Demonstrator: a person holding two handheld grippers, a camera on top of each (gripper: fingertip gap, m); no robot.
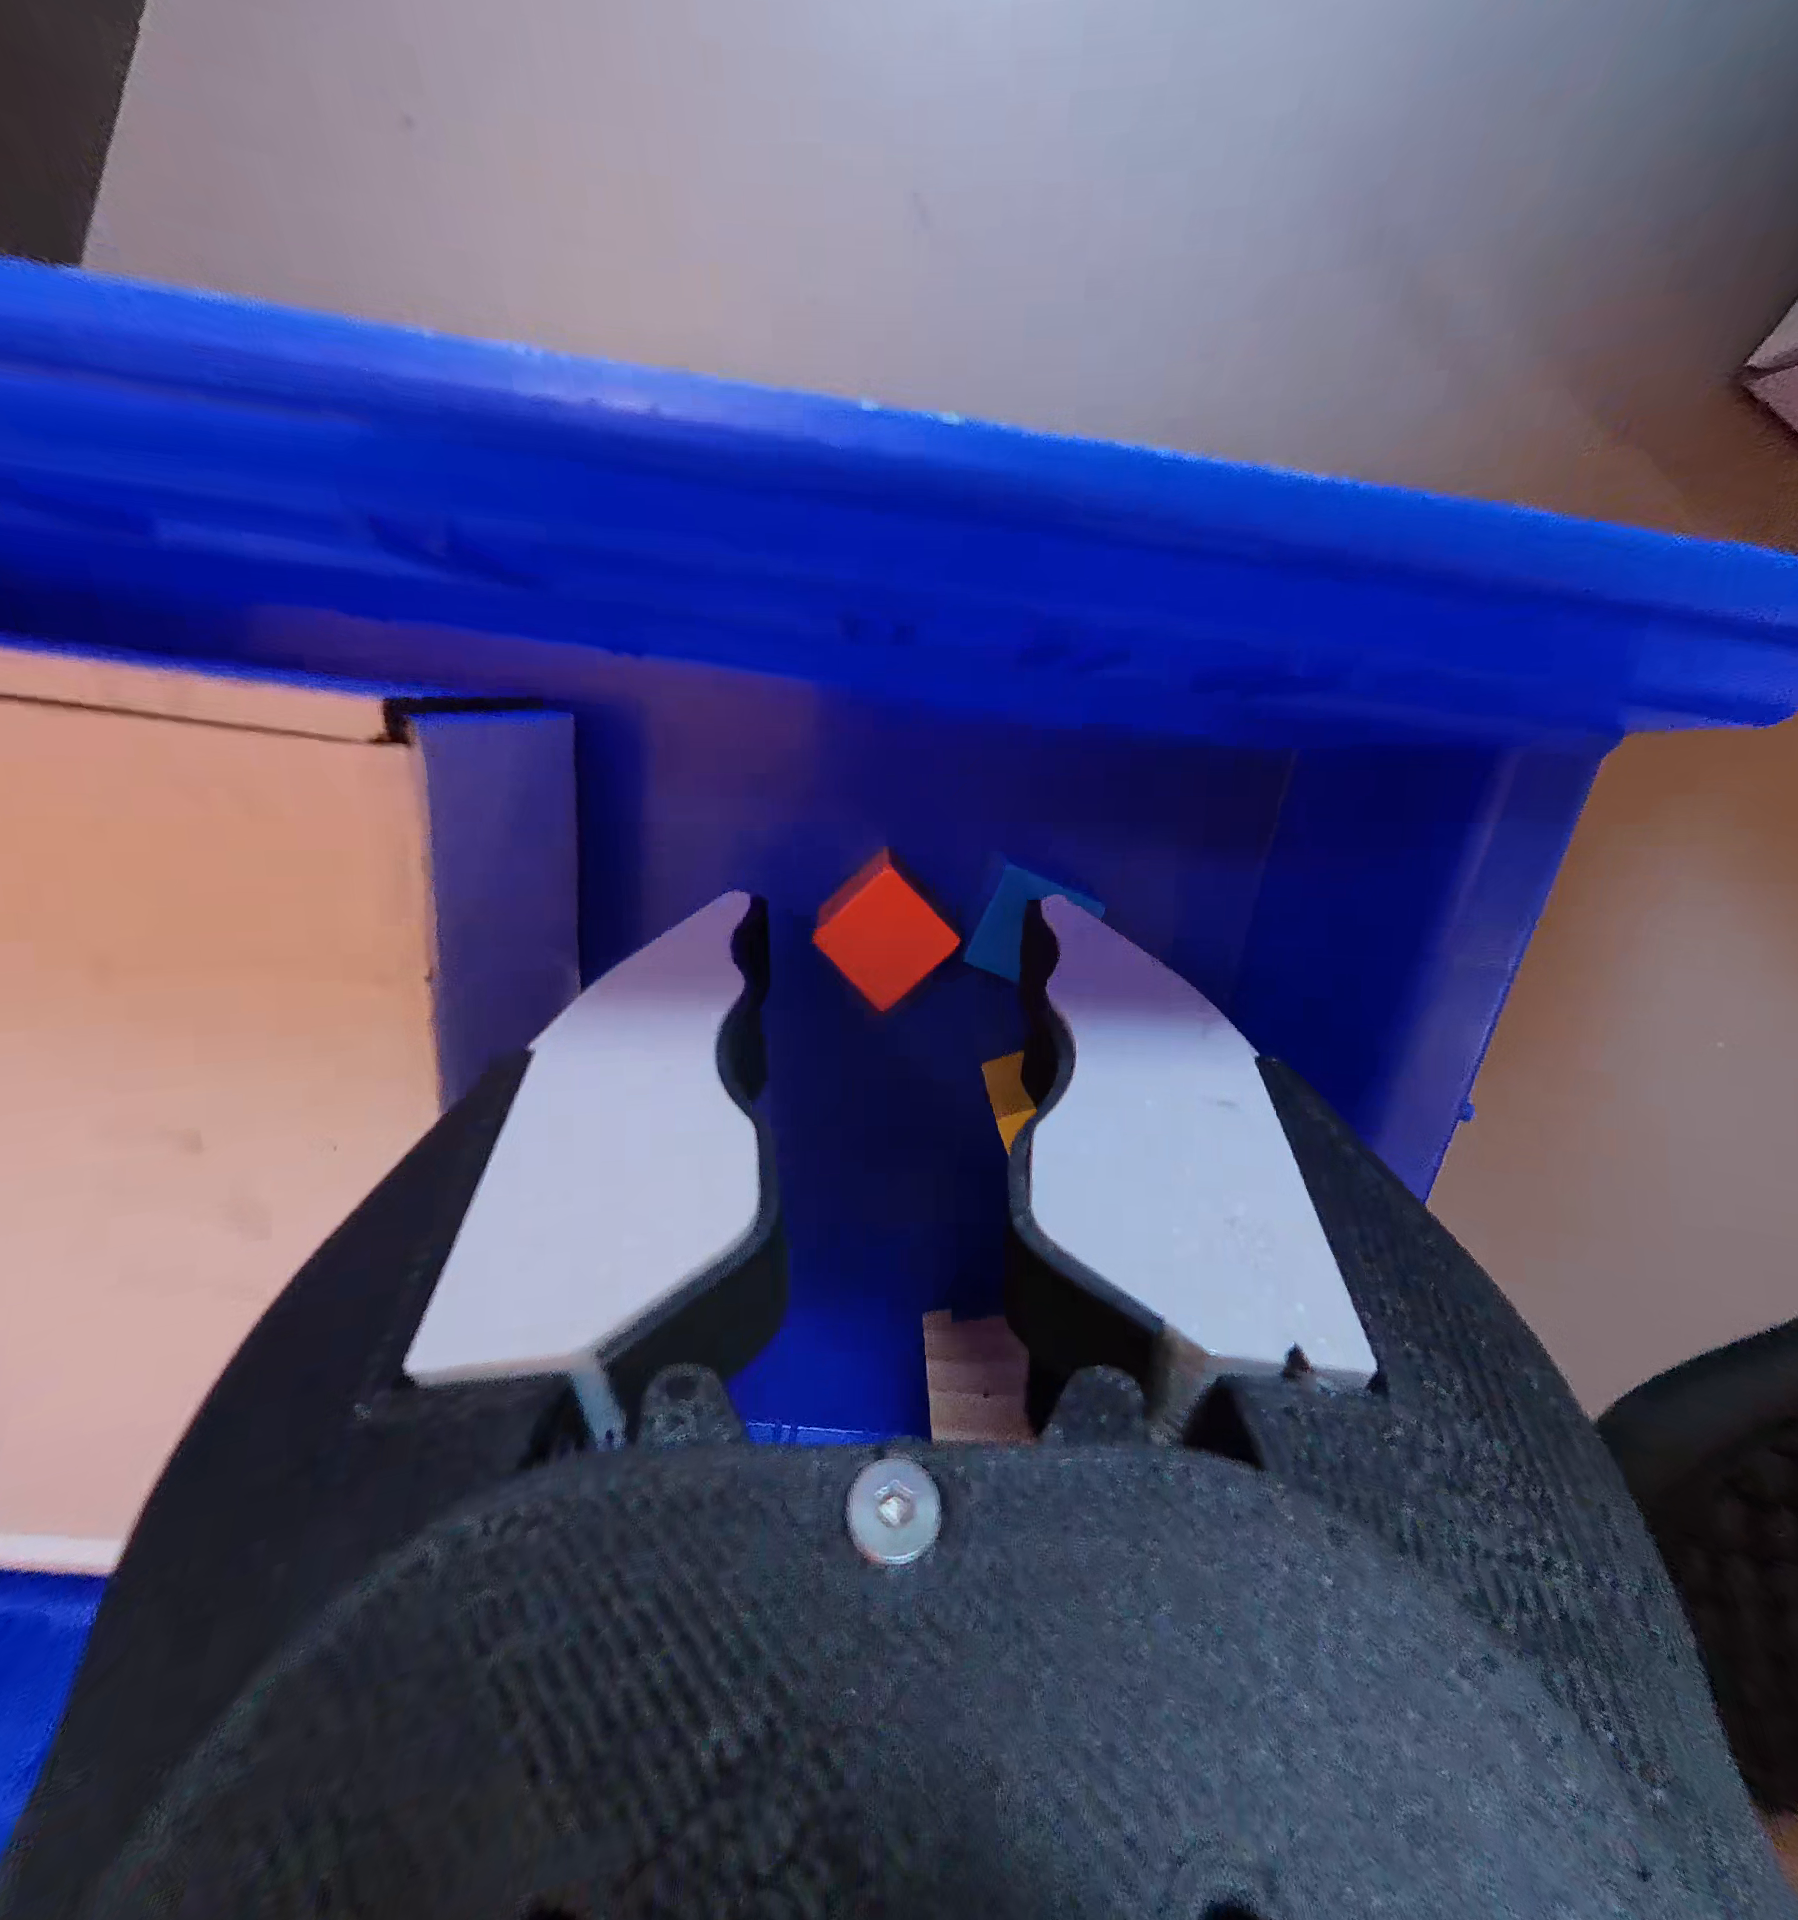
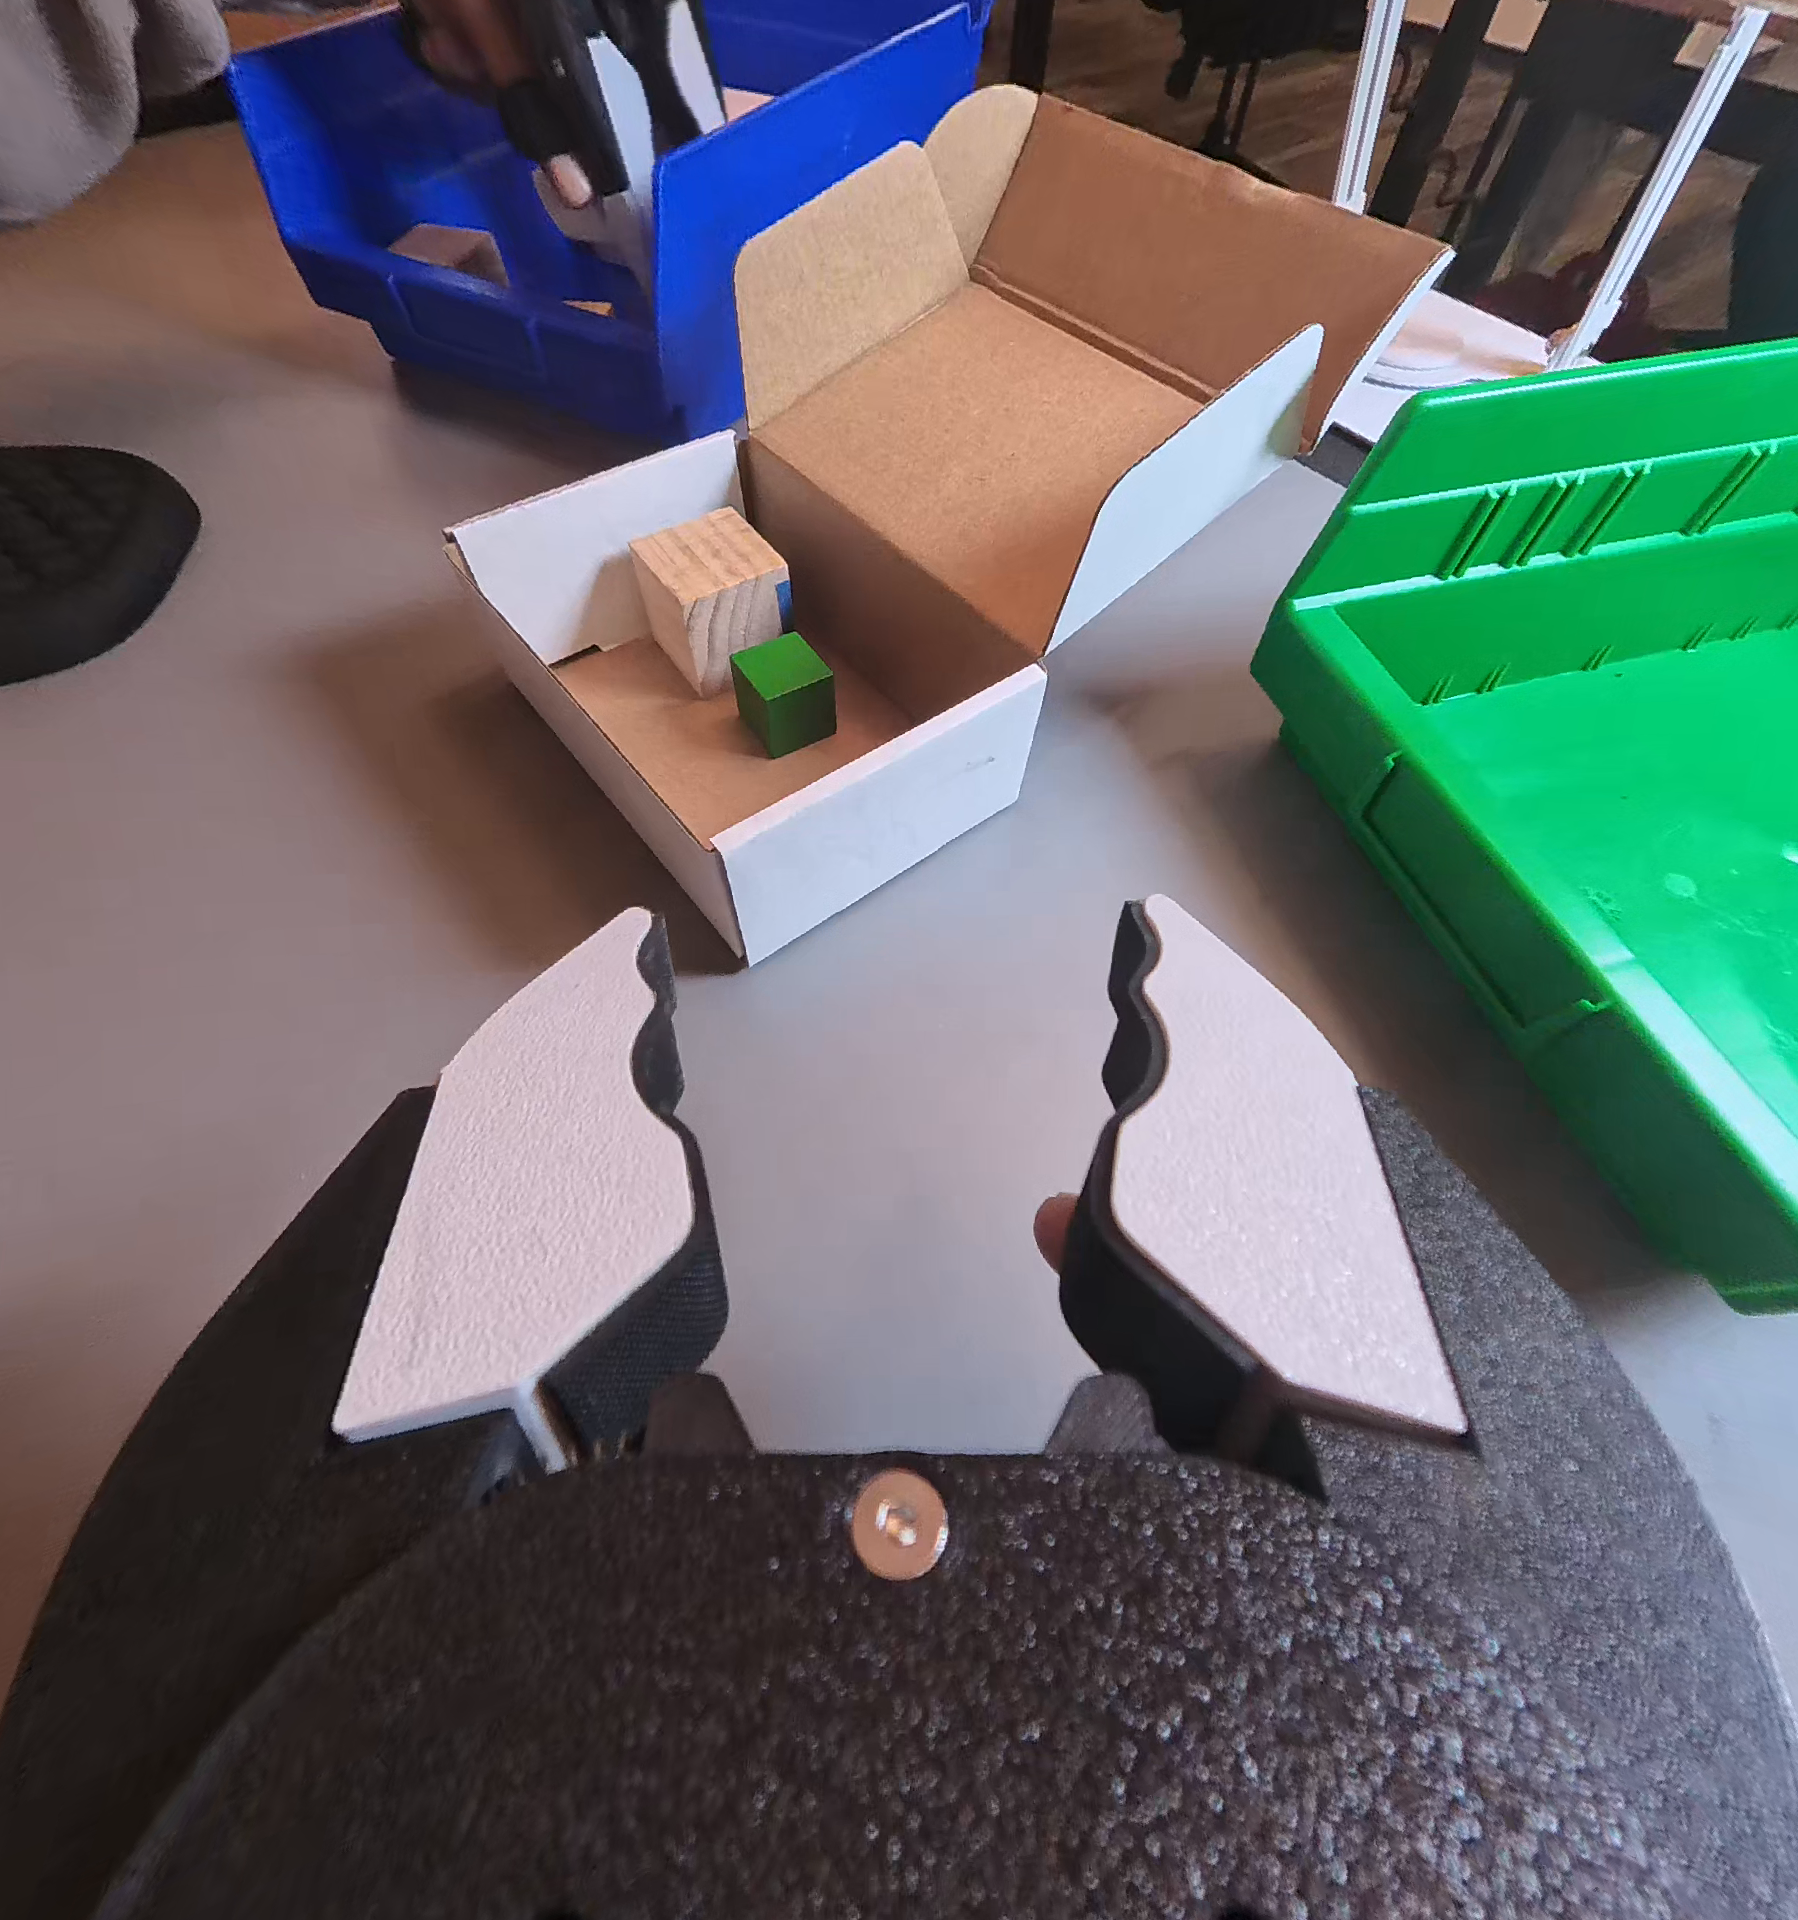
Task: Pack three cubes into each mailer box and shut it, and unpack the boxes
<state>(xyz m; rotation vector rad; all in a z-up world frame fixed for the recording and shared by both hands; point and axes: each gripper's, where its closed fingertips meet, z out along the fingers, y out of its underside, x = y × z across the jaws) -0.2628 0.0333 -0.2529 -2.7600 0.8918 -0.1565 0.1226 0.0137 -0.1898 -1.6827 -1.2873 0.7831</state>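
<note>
Now, with your left tool (image 1: 887, 940) gaping open inside the blue bin (image 1: 874, 540), lower it squarely over the red cube (image 1: 882, 932) so both fingers clear the blue cube (image 1: 1001, 920) touching its right side. Your right tool (image 2: 895, 971) hovers open and empty above the grey bench (image 2: 251, 831). Ahead, the open white mailer box (image 2: 874, 821) holds a pale wooden cube (image 2: 706, 597) and a small green cube (image 2: 783, 694).
</note>
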